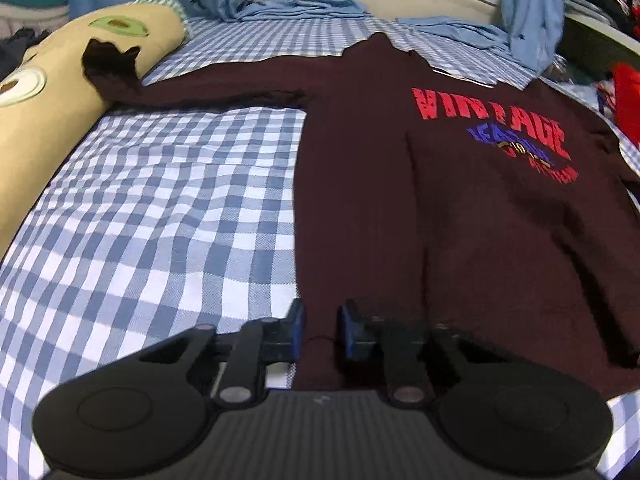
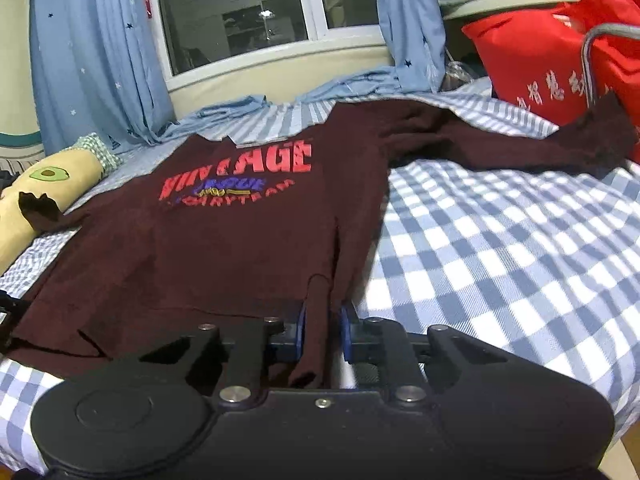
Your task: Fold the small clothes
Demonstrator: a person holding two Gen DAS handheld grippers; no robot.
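A dark maroon sweatshirt (image 1: 400, 208) lies spread flat, print side up, on a bed covered by a blue-and-white checked sheet (image 1: 168, 208). In the left wrist view the garment fills the centre and right of the frame; one sleeve runs toward the upper left, its cuff resting on a tan bolster pillow (image 1: 60, 92) with avocado motifs. The red lettering "VINTAGE" (image 1: 488, 124) sits at the right centre.

Left hand-held gripper (image 1: 322, 334), bottom centre of that view: blue-padded fingers drawn close together at the sweatshirt's lower hem, with dark cloth between them; whether the pads actually pinch the fabric cannot be told.

Right hand-held gripper (image 2: 323, 330), bottom centre of the right wrist view: closed on a raised fold of the hem, the fabric standing up between the pads and hanging down behind them. Here the body of the garment occupies the left and centre, and the other sleeve extends to the upper right, its cuff against a red bag (image 2: 540, 52).

Blue curtains (image 2: 88, 60) flank a window (image 2: 240, 12) along the top of the frame.
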